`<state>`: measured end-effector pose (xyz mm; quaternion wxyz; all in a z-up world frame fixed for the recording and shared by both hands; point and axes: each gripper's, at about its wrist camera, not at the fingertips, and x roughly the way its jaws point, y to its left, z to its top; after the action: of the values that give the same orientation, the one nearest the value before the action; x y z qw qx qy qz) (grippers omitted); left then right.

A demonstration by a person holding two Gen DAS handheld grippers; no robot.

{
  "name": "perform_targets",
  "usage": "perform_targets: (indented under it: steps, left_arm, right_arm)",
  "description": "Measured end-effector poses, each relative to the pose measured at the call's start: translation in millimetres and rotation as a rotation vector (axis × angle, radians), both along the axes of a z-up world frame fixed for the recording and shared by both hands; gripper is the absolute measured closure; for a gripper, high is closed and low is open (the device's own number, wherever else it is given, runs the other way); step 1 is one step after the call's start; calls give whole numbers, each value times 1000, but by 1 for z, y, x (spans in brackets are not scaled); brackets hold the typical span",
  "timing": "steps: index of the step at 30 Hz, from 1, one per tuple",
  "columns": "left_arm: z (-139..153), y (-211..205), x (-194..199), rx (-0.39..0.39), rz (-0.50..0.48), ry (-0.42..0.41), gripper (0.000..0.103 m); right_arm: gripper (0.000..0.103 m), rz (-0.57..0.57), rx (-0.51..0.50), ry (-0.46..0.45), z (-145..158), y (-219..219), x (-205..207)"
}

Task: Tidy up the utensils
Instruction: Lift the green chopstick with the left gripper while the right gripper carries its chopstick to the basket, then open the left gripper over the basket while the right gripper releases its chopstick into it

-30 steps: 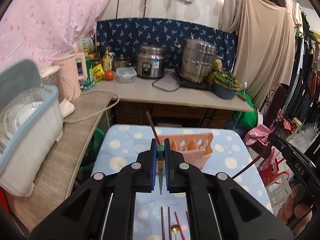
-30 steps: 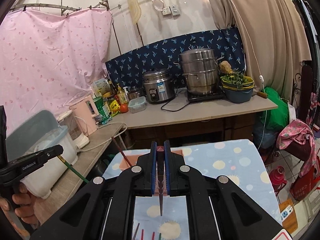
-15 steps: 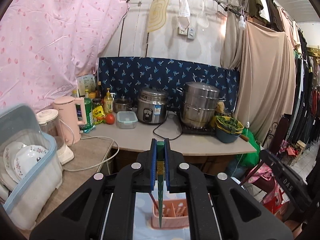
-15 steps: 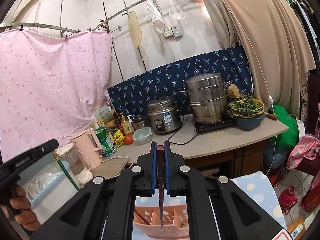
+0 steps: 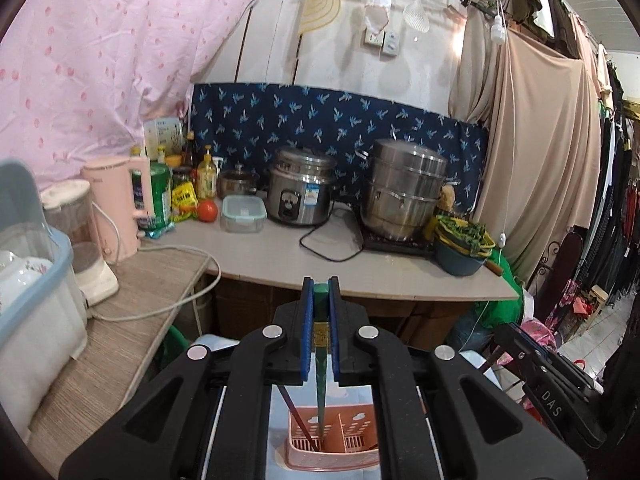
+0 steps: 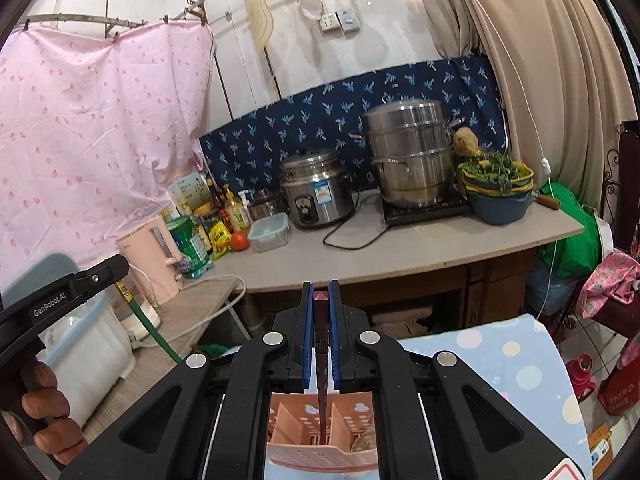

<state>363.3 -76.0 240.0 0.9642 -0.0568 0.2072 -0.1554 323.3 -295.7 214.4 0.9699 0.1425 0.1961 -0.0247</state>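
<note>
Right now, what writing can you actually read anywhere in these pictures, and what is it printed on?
"GenRobot.AI": on the black left gripper, seen from the right wrist camera.
"DAS": on the black right gripper, seen from the left wrist camera.
Too small or blurred to read: the sticker on the rice cooker, the green bottle label, the yellow packet, the carton behind the bottles.

We are in a home kitchen: a rice cooker [image 5: 301, 196], steamer pot [image 5: 404, 190] and kettle [image 5: 120, 208] crowd the counter [image 5: 280, 256] (clothes [image 5: 624, 208] hang close by).
</note>
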Motion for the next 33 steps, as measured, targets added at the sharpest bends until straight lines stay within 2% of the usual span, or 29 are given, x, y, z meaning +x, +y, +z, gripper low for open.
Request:
perform_targets:
  steps: [6,14,16,18,20,21,27,30,33]
  left_arm:
    - [-37,-8,11,17,-12,71,96]
    - [-57,-13,15,36,-20,115,96]
    - [-59,-12,13,34,-21,116,95]
    - [-59,-12,11,41,-23,115,88]
    - [-59,-12,7,53,-15,106,73]
    - [-59,-11,5,55,-11,103,70]
    - [-55,-7,-10,94,-2,101,66]
    - [-54,-4,-23,115,1,102,60]
    - [-55,0,-39,134,-1,102,60]
  right_arm:
    - [96,14,6,59,-32,0,7]
    - [93,5,-19,85,-47,4,7]
    - [87,1,-22,84,-47,4,4]
    - [81,-3,-18,80,-47,3,1]
    - [81,-2,-14,76,-46,2,-3]
    - [81,-1,-14,74,-45,1,-6]
    - [79,9,-9,68,-38,3,-28]
    - [78,20,0,71,-37,6,-45]
    - [78,30,-8,77,-37,11,-62]
